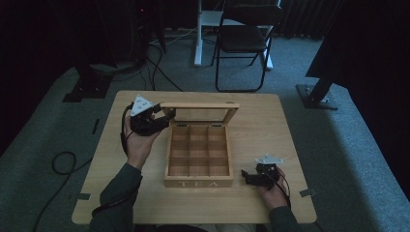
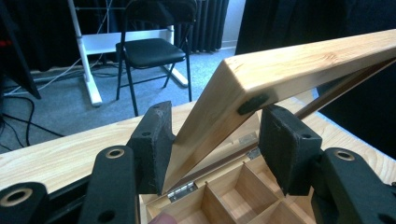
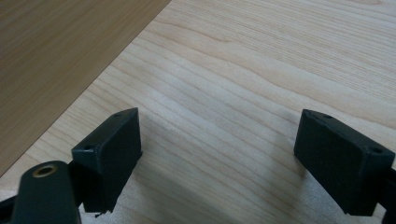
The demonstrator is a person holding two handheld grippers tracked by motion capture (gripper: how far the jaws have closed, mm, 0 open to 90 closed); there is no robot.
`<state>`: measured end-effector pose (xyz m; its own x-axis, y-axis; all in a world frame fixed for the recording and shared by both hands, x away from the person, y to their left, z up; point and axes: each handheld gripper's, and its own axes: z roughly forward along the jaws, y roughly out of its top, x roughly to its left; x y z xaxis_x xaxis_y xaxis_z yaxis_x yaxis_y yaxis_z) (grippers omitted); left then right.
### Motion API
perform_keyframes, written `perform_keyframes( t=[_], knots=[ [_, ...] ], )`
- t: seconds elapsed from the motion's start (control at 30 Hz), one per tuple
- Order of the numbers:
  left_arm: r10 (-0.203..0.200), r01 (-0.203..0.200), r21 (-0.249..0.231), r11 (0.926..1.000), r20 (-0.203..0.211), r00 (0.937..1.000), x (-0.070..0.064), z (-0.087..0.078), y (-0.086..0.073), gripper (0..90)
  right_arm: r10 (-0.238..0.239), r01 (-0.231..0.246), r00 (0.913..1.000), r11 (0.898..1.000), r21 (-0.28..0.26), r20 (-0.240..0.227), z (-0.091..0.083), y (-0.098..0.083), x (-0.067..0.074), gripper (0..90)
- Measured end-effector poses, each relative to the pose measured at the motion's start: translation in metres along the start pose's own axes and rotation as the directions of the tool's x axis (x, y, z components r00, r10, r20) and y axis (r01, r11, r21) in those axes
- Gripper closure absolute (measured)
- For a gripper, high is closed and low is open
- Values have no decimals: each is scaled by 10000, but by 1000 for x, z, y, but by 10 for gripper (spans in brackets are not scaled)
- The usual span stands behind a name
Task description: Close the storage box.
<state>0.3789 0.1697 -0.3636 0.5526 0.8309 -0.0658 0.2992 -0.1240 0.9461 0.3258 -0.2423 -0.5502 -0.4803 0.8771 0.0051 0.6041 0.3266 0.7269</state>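
A wooden tea box marked TEA sits mid-table, its divided compartments showing bare wood. Its framed lid stands raised at the back. My left gripper is at the lid's left corner, held in a hand. In the left gripper view the lid's corner lies between the open jaws of my left gripper. One pad touches the frame and the other stands apart. My right gripper rests low on the table right of the box. In its own view my right gripper is open over bare wood.
The box's side wall runs along the upper left of the right gripper view. The light wooden table stands on grey carpet. A black folding chair and a white stand are beyond the far edge, and cables lie at the left.
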Motion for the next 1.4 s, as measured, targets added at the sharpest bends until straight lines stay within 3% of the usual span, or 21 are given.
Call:
perform_keyframes(
  t=[0.1,0.33,1.0,1.4],
  knots=[
    [-20,20,64,10000,-19,10000,-1,-2,0,449,-17,17,10000,10000,1,-18,0,0,0,144],
    [-488,489,103,9988,-78,9988,-3,-7,-1,461,-37,37,10000,10000,-1,-34,1,1,0,144],
    [-722,723,387,9966,-27,9974,-12,-17,-15,457,-36,36,10000,10000,-7,-38,1,1,0,144],
    [-1114,1107,503,9926,108,9937,-16,-22,-29,427,-29,29,10000,10000,-10,-10,1,1,1,145]
  ],
)
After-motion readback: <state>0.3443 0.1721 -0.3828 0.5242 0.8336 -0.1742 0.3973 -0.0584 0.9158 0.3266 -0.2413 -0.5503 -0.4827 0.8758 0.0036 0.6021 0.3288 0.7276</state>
